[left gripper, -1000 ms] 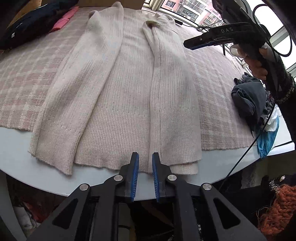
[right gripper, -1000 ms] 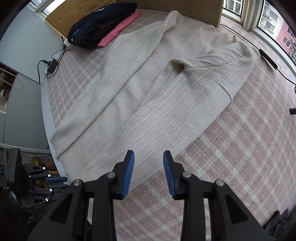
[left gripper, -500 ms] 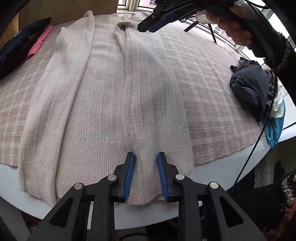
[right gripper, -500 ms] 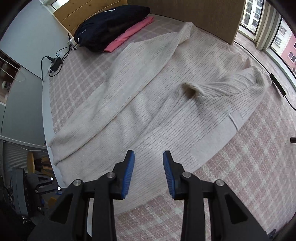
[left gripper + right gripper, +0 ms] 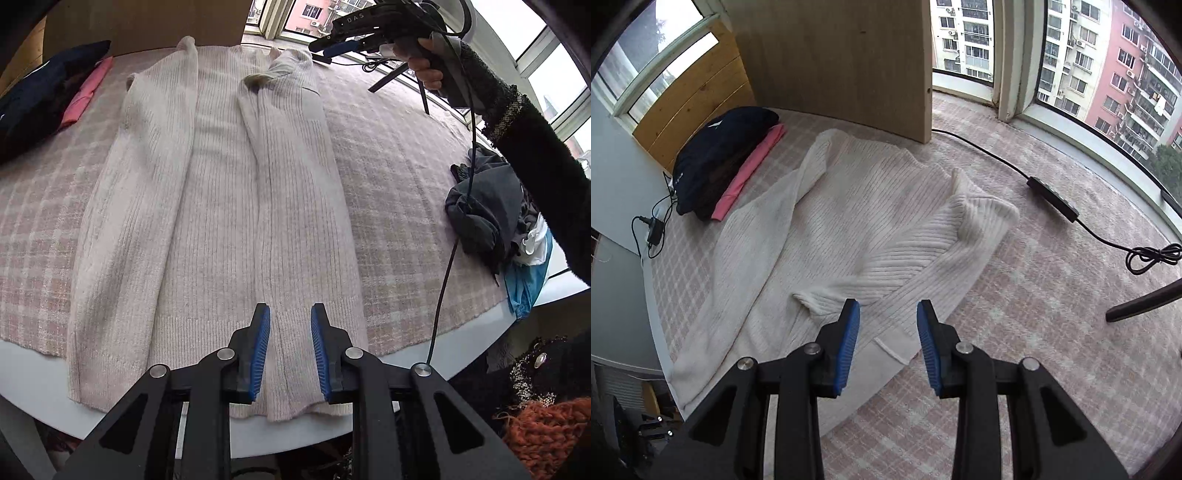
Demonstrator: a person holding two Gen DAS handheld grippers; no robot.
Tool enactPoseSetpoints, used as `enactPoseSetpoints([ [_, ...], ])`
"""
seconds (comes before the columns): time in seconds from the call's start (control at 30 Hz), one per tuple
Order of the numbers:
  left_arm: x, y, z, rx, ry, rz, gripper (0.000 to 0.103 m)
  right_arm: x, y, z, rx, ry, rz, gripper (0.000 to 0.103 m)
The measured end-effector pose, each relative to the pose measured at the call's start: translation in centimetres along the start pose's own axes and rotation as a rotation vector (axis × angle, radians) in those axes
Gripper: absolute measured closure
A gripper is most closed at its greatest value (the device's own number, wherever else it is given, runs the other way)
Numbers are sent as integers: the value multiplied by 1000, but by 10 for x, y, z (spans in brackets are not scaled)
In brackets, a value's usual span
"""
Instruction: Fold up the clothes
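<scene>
A cream ribbed knit sweater (image 5: 221,206) lies flat on the pink plaid cloth (image 5: 399,177), both sleeves folded lengthwise over the body, its hem hanging over the near table edge. My left gripper (image 5: 290,350) hovers open above the hem, over the right folded sleeve, with nothing between its blue pads. In the left wrist view my right gripper (image 5: 332,46) is held by a hand (image 5: 424,70) above the collar end. In the right wrist view the sweater (image 5: 871,236) spreads below the right gripper (image 5: 888,347), which is open over the shoulder edge.
Folded dark and pink clothes (image 5: 724,162) are stacked at the far left corner. A heap of grey and blue garments (image 5: 495,221) sits at the right table edge. A black cable with an inline box (image 5: 1052,199) crosses the cloth near the windows. A wooden board (image 5: 842,59) stands behind.
My left gripper has moved forward over the hem and opened a little wider. The right gripper has travelled towards the collar end and now looks at the shoulder area.
</scene>
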State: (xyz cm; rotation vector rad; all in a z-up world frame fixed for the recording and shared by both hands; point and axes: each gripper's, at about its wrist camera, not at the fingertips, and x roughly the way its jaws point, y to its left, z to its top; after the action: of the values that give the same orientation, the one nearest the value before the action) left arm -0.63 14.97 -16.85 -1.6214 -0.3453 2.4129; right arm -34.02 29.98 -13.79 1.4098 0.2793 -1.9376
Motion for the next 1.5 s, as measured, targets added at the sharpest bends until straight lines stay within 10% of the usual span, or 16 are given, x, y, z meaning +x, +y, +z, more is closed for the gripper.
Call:
enactPoseSetpoints([
  [0.23,39,-5,143,90,-84,-72,79,36,-44,36,51,28,10,94],
  [0.43,107,-23,222,167,-107,-21,74,75,-38,47,7,54,35,94],
  [0.5,138,-10,230,130,-19,61,83,95,-39,50,16,105,37,94],
  [1.0,139,9,221,103,-34,-30,82,90,-89,55,100,20,95,65],
  [1.1,139,8,220,102,-36,-21,82,94,-78,52,93,7,139,90],
  [1.5,140,9,221,100,-41,-33,82,78,-63,52,34,-26,-129,77],
])
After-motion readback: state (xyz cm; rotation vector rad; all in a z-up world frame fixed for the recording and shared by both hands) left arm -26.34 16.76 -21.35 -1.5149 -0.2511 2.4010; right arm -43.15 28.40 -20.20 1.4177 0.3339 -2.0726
